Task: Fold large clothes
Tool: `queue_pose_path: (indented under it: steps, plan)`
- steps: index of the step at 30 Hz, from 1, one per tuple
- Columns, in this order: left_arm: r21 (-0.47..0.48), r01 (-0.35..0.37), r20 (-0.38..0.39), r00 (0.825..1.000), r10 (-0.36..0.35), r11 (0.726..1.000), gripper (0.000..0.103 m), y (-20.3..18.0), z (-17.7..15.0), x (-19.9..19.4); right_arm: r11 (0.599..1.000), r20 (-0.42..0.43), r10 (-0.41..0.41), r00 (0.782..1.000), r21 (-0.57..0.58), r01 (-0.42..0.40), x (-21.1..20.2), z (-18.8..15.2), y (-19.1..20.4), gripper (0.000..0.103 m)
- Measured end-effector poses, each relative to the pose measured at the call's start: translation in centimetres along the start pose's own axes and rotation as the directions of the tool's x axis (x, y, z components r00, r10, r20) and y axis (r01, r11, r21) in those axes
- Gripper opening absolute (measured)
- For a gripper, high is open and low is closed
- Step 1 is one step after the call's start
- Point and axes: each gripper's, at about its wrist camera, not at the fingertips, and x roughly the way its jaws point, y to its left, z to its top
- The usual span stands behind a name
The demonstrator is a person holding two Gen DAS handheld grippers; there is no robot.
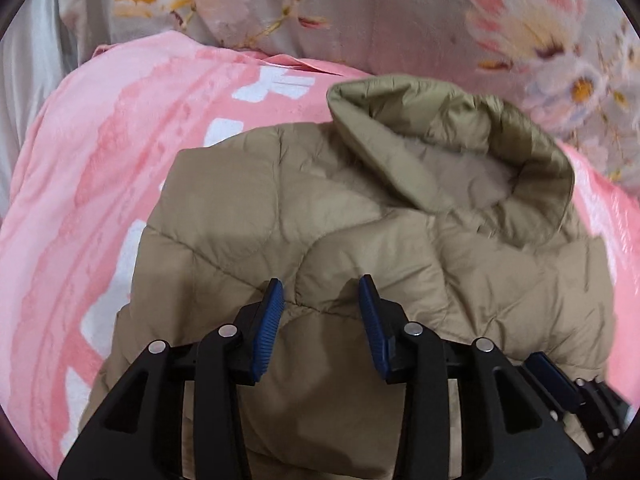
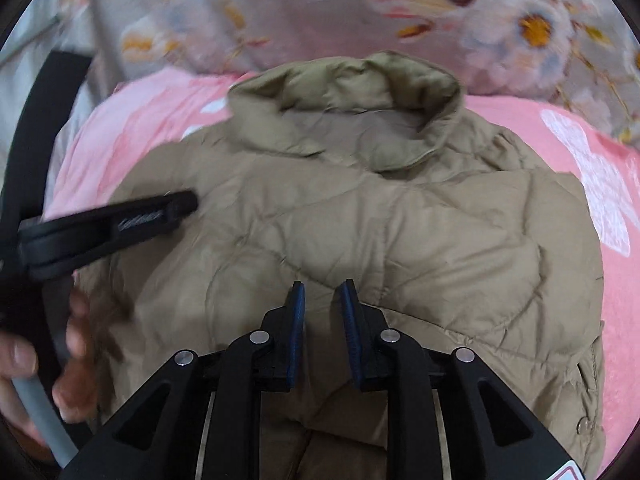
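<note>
A tan quilted puffer jacket (image 1: 360, 232) lies folded into a compact block on a pink blanket, its collar (image 1: 452, 148) at the far end. My left gripper (image 1: 320, 292) is open and empty, just above the jacket's near half. The jacket also fills the right wrist view (image 2: 380, 224), collar (image 2: 348, 96) at the top. My right gripper (image 2: 322, 290) is open with a narrow gap and holds nothing, over the jacket's near part. The left gripper (image 2: 176, 208) shows from the side at the left of the right wrist view, over the jacket's left edge, with the person's hand (image 2: 24, 352) below it.
The pink blanket with white patches (image 1: 80, 208) spreads under the jacket and also shows in the right wrist view (image 2: 592, 176). A grey floral quilt (image 1: 400, 12) is bunched up behind it. The right gripper's side (image 1: 568, 388) shows at the lower right.
</note>
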Motion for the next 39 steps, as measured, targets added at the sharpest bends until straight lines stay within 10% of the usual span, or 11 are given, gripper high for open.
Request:
queue_pose_path:
  steps: [18,39]
  plan:
    - [0.085,-0.090,0.115,0.990,0.080,0.992,0.039,0.0,-4.3,-0.3,0.980,0.058,-0.147,0.987,0.145,0.137,-0.1,-2.9,-5.7,0.009]
    - [0.088,-0.145,0.144,0.981,0.132,0.985,0.044,-0.5,-4.7,-0.3,0.977,0.056,-0.068,0.996,0.204,0.056,0.2,-3.3,-7.2,0.009]
